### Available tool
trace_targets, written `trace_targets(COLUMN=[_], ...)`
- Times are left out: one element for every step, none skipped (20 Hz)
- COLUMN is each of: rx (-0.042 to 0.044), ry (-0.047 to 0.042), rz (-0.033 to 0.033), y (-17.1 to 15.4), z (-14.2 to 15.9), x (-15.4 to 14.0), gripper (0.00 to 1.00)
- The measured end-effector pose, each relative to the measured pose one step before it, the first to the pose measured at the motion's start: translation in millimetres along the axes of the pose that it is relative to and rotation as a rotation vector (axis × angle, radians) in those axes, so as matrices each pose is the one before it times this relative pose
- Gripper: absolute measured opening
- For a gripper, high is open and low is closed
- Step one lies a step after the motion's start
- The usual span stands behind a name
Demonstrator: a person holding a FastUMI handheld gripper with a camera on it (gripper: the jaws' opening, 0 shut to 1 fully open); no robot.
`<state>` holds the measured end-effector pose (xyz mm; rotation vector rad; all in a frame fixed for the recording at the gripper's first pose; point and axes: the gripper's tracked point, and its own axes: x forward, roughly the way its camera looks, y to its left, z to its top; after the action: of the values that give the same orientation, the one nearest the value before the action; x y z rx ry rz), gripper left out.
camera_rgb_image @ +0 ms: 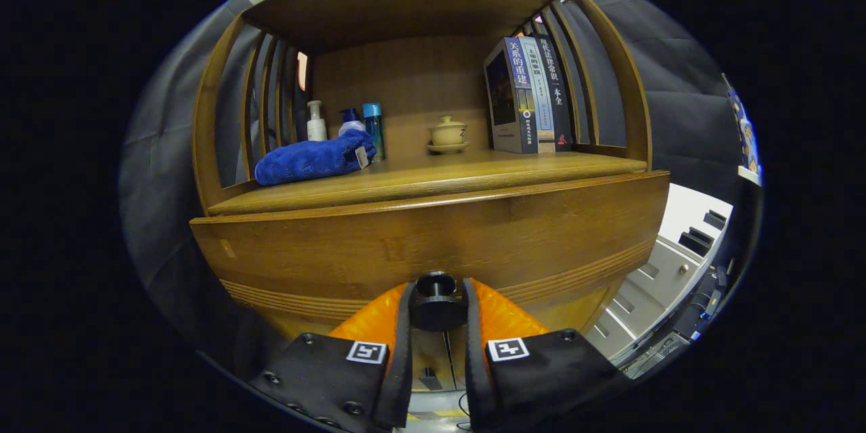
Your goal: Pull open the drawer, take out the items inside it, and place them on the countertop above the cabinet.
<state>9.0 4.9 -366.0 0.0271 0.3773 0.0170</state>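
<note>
Wooden cabinet [433,243], claw [436,298] gripping knob [436,308]

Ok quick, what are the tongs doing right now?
Tongs: closed on the drawer knob, one finger on each side of it.

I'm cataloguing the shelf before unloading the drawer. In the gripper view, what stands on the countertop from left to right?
Folded blue towel → round beige lidded teacup on a saucer → upright row of dark-spined books. The bottles behind the towel overlap it, so I leave them out. The gripper grips the black drawer knob.
</note>
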Motion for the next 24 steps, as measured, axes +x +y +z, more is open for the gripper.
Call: trace_targets(rx=[-0.00495, -0.00899, -0.00833, -0.00430, -0.00336, 0.00099, 0.00265, 0.00177, -0.00029, -0.00043, 0.00107, 0.00439, 0.00319, 0.00362, -0.00052, -0.00078, -0.00340, -0.00243, 0.00035, 0.00571, 0.00028, 0.00088, -0.00210, -0.00130], ry=[-0.00409, -0.00400, 0.00021, -0.00178, -0.00077, -0.00137, 0.00051, 0.00154, 0.00196, 0.00015, -0.00108, -0.00485, -0.00221, -0.00030, 0.00429, 0.00063, -0.00233, -0.00096, 0.00138, -0.00344, 0.00506, 0.00141, 0.00688, 0.00604], rz=[-0.00199, -0.00097, -0.00040, -0.00074, -0.00026, -0.00144, -0.00174, -0.00083, -0.00011, -0.00189, -0.00315, -0.00363, -0.00538, -0.00619, -0.00410, -0.00238, -0.00067, 0.00092, 0.00215, 0.00101, 0.00132, -0.00027, 0.00044, 0.00132], y=[-0.74, 0.28, 0.07, -0.15, 0.30, -0.85, -0.04, -0.05, 0.08, -0.68, -0.35, -0.18, -0.47, -1.72, 0.66, 0.81, -0.04, -0.13, -0.70, 0.15, -0.45, -0.44, -0.13, -0.50], z=[-0.31, -0.86, -0.49, -0.98, -1.26, 0.05, -0.94, -0.37, -1.25, -0.66, -1.04, -0.41, -0.60, -0.16, -1.21, 0.28, -0.32, -1.07, -0.95, -0.16, -1.92, -2.03, -3.41, -3.10], x=[-4.35, -4.56, -4.21, -4.11, -3.61, -2.71, -3.86, -3.51, -4.05, -2.93, -4.42, -3.59, -2.62, -3.07, -3.51, -3.24, -3.69, -4.39, -4.56, -5.07, -5.00, -4.99, -5.12, -4.69], gripper=[0.41, 0.41, 0.41, 0.41, 0.41, 0.41, 0.41, 0.41, 0.41, 0.41, 0.41, 0.41, 0.41, 0.41, 0.41, 0.41, 0.41, 0.41, 0.41, 0.41, 0.41, 0.41, 0.41, 0.41])
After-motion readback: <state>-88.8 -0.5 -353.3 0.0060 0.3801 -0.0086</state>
